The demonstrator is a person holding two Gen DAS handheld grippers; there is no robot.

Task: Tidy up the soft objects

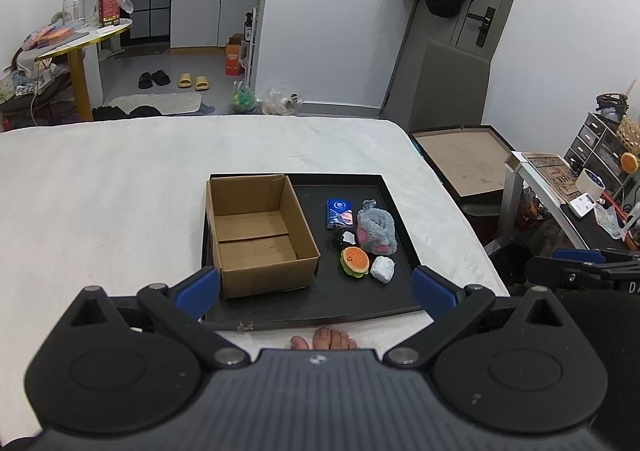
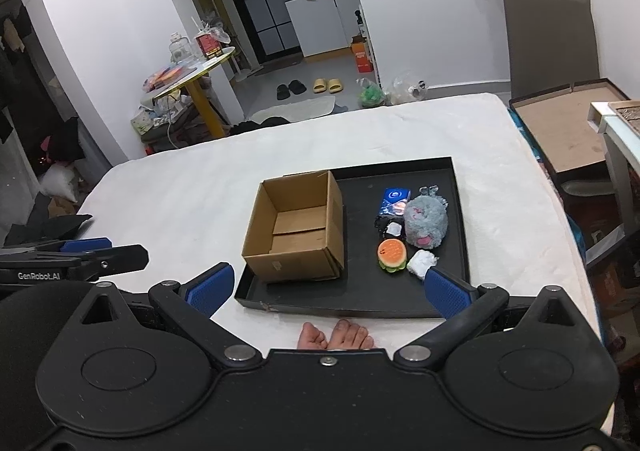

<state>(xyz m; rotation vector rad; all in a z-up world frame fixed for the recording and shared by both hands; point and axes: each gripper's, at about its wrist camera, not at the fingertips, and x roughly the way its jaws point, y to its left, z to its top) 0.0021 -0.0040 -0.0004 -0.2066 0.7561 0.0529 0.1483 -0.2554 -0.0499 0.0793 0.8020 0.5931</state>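
Nothing seems done yet: the box on the tray is empty, the plush, burger and other small items lie beside it, and both grippers hover with jaws wide open, holding nothing.

Matt cardboard box, fuzzy plush

Small dark item beside the grey plush, too small to identify.
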